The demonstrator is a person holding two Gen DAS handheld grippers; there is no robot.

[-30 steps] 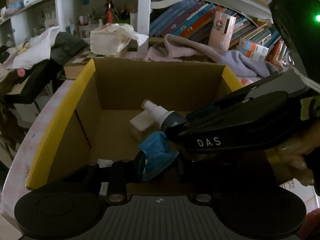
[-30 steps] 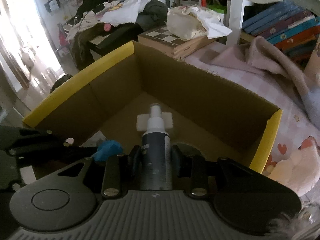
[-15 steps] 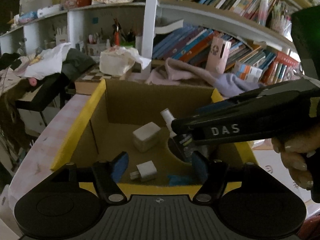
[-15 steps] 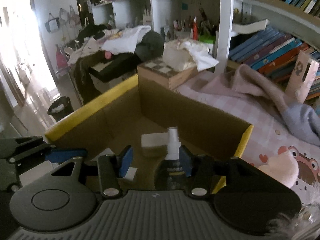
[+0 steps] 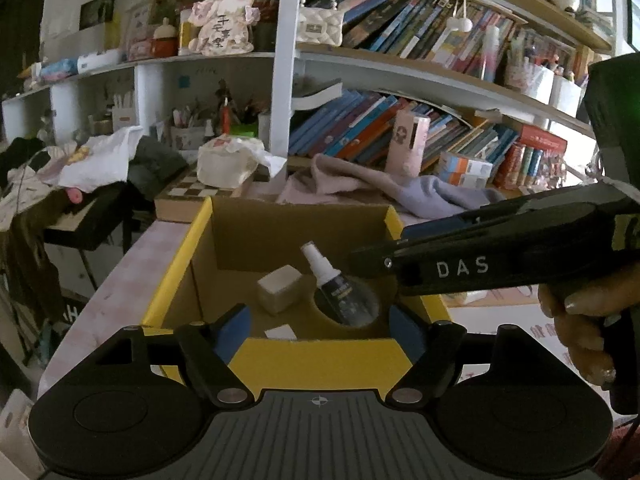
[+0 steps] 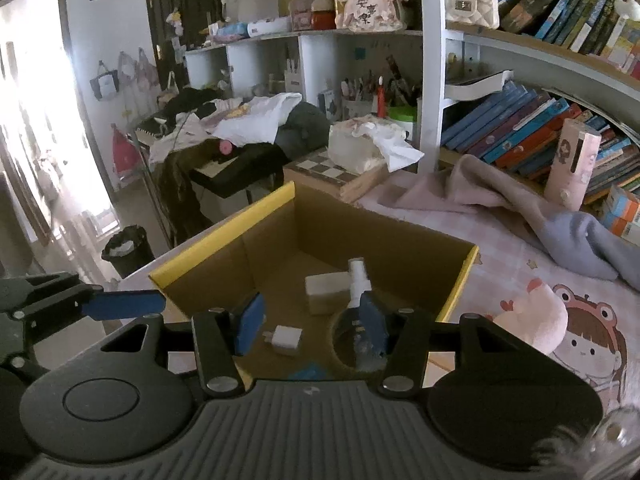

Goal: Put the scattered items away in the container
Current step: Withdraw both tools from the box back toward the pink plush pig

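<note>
A cardboard box point(image 5: 176, 276) with yellow flaps stands on the table. In it lie a dark spray bottle point(image 5: 340, 290) with a white nozzle, a white block point(image 5: 280, 288) and a white charger plug point(image 6: 286, 338). A small blue thing point(image 6: 310, 372) shows at the near wall. My left gripper point(image 5: 318, 330) hangs above the box's near edge, its jaws opening with nothing between them. My right gripper point(image 6: 311, 322) hovers over the box as well, its jaws opening, and the bottle point(image 6: 358, 276) lies free below them. One right finger point(image 5: 432, 226) crosses the left wrist view.
Behind the box are a chessboard case point(image 5: 200, 194) with a tissue pack point(image 5: 228, 164) on it, and a pink and grey cloth point(image 5: 400, 190). Bookshelves point(image 5: 400, 76) fill the back. A pink plush point(image 6: 532, 320) lies to the right, and a bin point(image 6: 128, 250) stands on the floor to the left.
Both grippers opened, letting go of the spray bottle and the blue thing, then drew back and up. The bottle now lies in the box.
</note>
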